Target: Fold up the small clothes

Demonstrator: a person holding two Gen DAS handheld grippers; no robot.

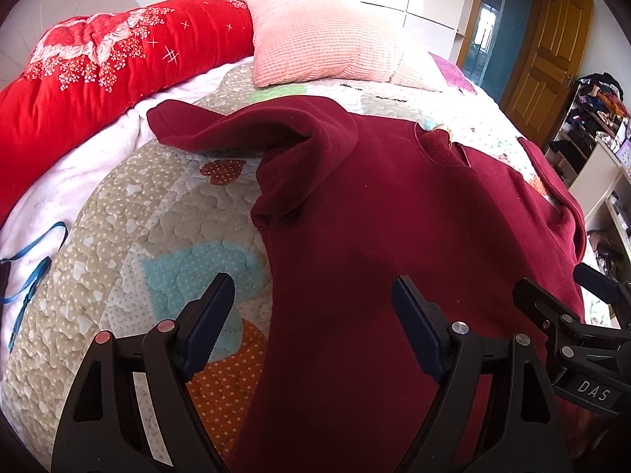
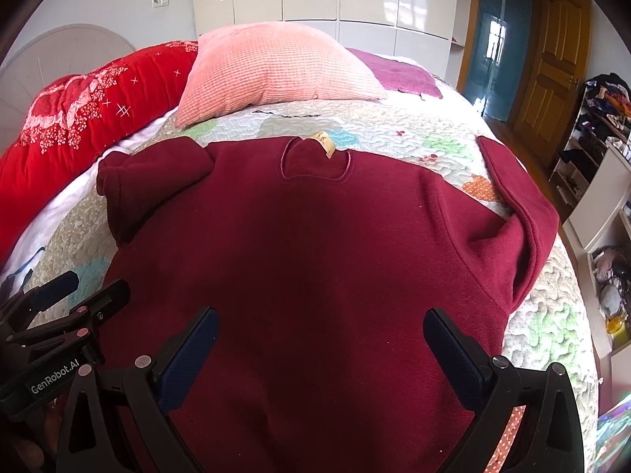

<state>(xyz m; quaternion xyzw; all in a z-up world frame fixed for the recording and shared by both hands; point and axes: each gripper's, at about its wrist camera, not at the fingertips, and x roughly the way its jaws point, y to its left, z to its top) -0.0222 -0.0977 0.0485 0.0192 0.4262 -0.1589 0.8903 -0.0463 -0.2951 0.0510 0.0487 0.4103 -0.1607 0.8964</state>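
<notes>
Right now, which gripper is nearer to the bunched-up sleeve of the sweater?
Left. The left gripper hovers open over the sweater's left edge, on the side of the bunched sleeve. The right gripper, also open, is over the sweater's middle, farther from it.

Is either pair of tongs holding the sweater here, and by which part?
Nothing is held. The left tongs and right tongs are both open above the maroon sweater, which lies flat on the quilt.
</notes>
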